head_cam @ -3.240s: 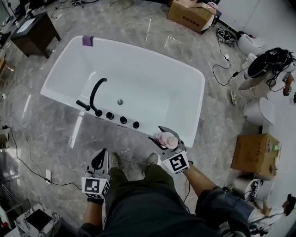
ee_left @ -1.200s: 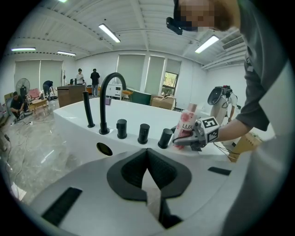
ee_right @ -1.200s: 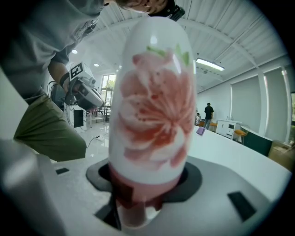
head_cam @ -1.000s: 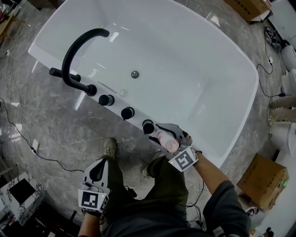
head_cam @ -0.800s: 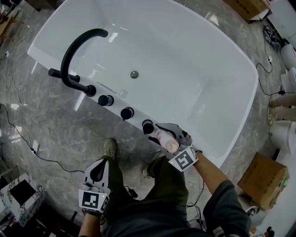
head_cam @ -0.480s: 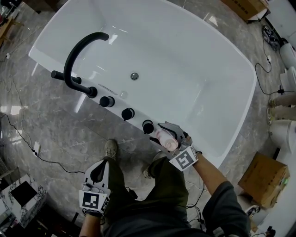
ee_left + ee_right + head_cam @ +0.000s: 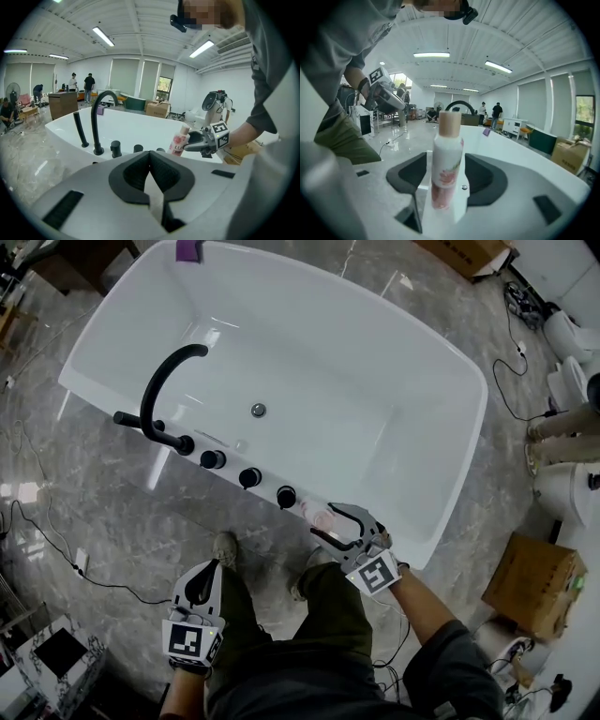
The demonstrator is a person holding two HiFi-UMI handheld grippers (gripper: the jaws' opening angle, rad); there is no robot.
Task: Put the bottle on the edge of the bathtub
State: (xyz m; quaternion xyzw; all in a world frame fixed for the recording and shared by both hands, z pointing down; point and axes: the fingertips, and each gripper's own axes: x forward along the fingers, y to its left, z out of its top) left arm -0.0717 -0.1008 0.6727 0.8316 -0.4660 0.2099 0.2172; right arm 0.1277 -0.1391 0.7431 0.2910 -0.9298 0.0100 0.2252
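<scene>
Jaws of our right gripper stand wide apart around the upright bottle on the bathtub edge, not gripping it; left gripper jaws are closed, empty.

Grey left gripper, right gripper — checkered marker cubes; dark trousers.

A cardboard box stands on the grey marble floor; a second box lies well apart from it.
</scene>
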